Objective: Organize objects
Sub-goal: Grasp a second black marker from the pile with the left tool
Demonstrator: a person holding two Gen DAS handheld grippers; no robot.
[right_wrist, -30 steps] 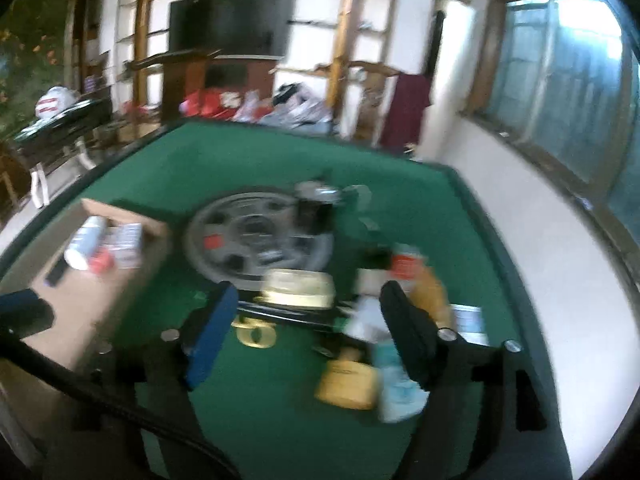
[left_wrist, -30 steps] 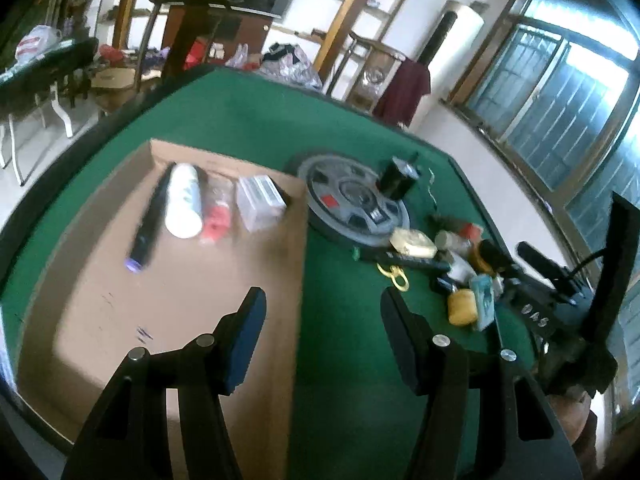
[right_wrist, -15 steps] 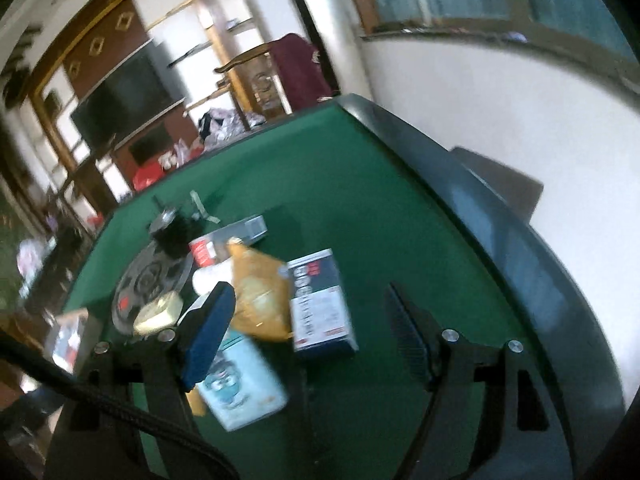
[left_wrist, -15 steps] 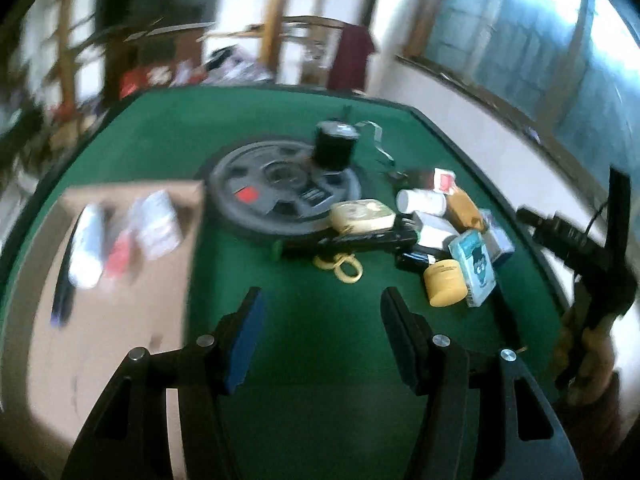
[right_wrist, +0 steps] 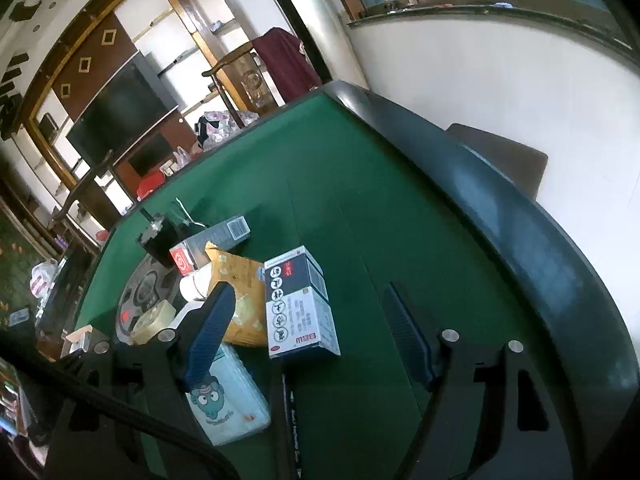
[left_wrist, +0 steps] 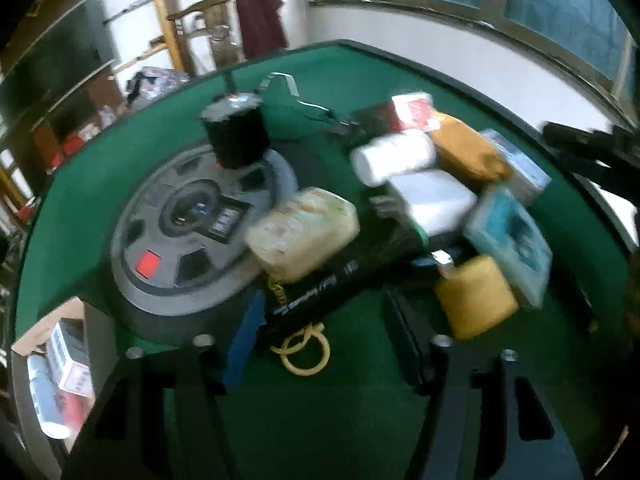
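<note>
Compared with one second ago, the left gripper has swung away from the cardboard tray and now points at the pile of objects, while the right gripper has turned toward the far right edge of the green table. This table is the largest thing, and it carries everything else. On it lies a grey weight plate, with a black cylinder standing on its far rim. The tray sits at the lower left of the left wrist view, touching the plate, and some small packs lie in it, too blurred to name. A long black stick lies across the front of the pile, and its near end is between the left fingers; I cannot tell if they touch it. A cream tape measure rests on the stick and against the plate. In the right wrist view a white and dark box lies beside an orange pouch, and a light blue tissue pack lies just in front of the pouch. A yellow ring lies on the cloth between the left fingers. Both grippers are wide apart and hold nothing.
</note>
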